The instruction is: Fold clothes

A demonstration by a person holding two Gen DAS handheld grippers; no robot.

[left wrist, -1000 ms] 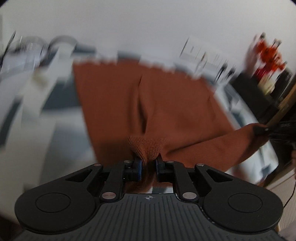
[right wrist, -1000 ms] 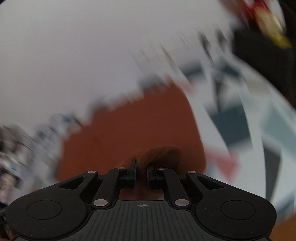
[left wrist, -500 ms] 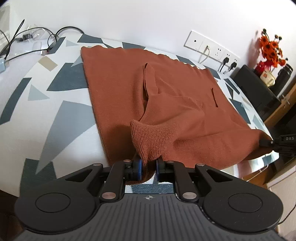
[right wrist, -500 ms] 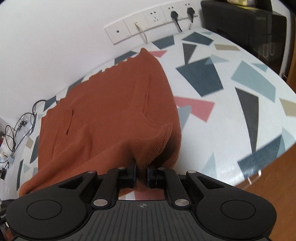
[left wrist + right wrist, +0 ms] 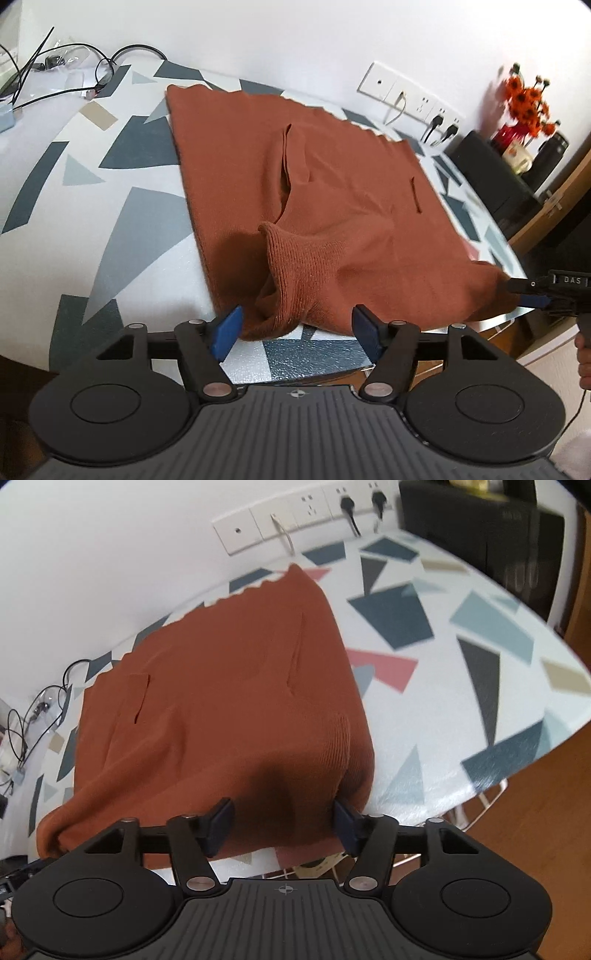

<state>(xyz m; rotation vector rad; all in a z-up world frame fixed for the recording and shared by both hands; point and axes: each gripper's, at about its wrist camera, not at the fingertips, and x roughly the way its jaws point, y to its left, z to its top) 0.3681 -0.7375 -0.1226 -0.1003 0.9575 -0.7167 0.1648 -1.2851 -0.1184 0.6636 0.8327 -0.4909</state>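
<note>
Rust-orange sweater [image 5: 332, 206] lies spread on patterned table [image 5: 74, 206], ribbed cuff bunched at near edge between left tongs [image 5: 299, 330], which stand spread wide, gripping nothing. Right tongs [image 5: 282, 821] likewise released, straddling sweater's near hem. Cables [image 5: 66, 74] clutter far left corner; wall sockets [image 5: 410, 98] behind; black speaker [image 5: 495, 173] and orange flowers [image 5: 528, 107] at right, clear of sweater.

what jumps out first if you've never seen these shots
A big rust-orange sweater lies spread over the middle of a white table patterned with grey and blue triangles. At the near edge, the left gripper and the right gripper both stand open around its bunched cloth. Orange flowers brighten the far right corner.
</note>
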